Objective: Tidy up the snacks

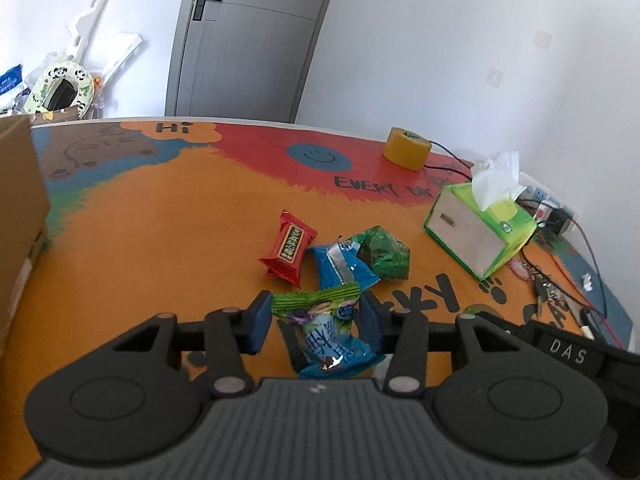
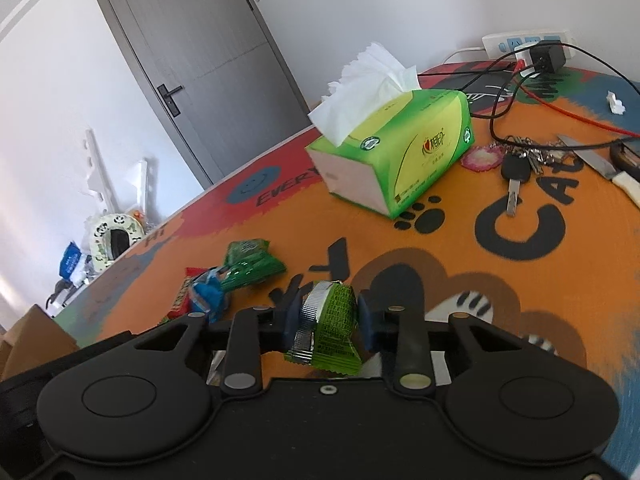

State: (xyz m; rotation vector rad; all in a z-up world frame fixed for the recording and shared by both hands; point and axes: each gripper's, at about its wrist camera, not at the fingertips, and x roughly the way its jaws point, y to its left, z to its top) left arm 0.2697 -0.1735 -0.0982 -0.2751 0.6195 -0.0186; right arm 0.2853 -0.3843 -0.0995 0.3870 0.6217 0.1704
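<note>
Quick status from my end. Left gripper [image 1: 316,322] has its pads either side of a green-and-blue snack packet [image 1: 326,330], and the packet looks pinched between them, so I'm calling it gripped. The packet's long axis runs roughly front-to-back along the fingers, crosswise to the squeeze. Right gripper [image 2: 326,320] is clamped on a green packet with a silver seam [image 2: 330,326], and that one stands tilted, seam on the left side, hanging off the orange table mat [image 2: 400,248].

The relation that matters imo: the cardboard box [image 1: 20,216] sits far left of the left gripper, well apart from everything else. If that's the drop spot (just my guess, nothing confirms it), the left side is way nearer, and the right one would have to cross over the leftover pile.

That pile is straight ahead of the left gripper: a red packet [image 1: 290,246], a blue packet [image 1: 344,268] and a dark green packet [image 1: 386,254], the blue and dark green overlapping, the red just beside the blue.

Tissue box [image 2: 396,148] and keys [image 2: 516,172] are off to the right, not in the way afaict.
</note>
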